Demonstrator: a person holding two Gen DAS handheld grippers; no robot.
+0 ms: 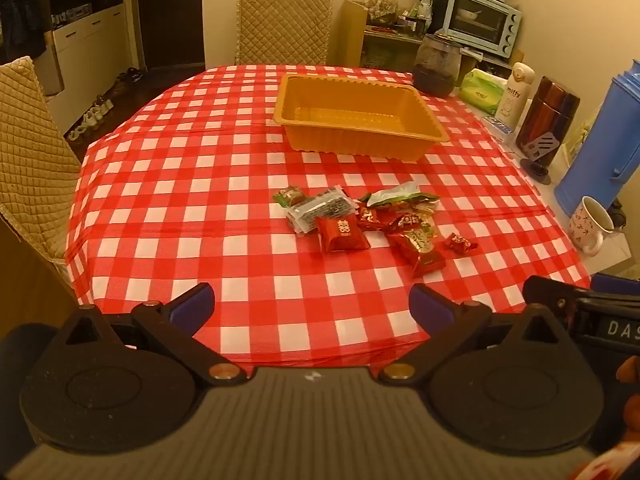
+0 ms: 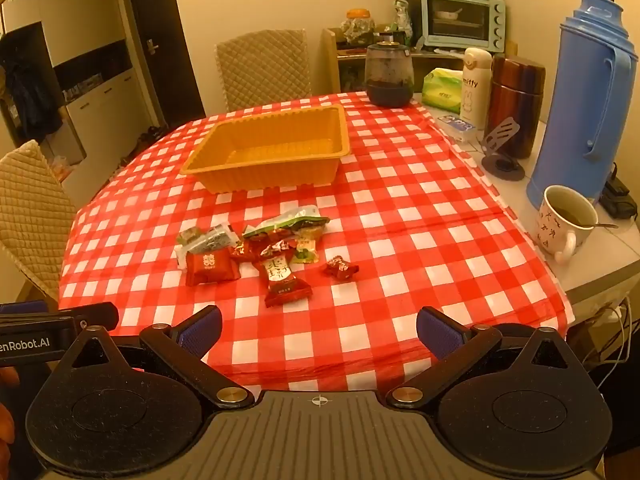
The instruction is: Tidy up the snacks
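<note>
Left wrist view: left gripper spread wide, nothing in it
Right gripper: same, gaping
Snacks: shiny red, green, clear wrappers, heaped mid-cloth
Tray: orange, 12 o'clock of heap

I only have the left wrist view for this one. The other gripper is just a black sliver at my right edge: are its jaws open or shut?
Observer: Open. The right wrist view shows the right gripper with its jaws wide apart and nothing between them.
Reviewer: Anything in the mug? I can't see its bottom.
Observer: Yes. The mug holds a brownish drink, with a spoon resting in it.
Reviewer: The blue flask is cut off for me.
Observer: The whole flask shows here, upright with its cap on, just behind the mug.
</note>
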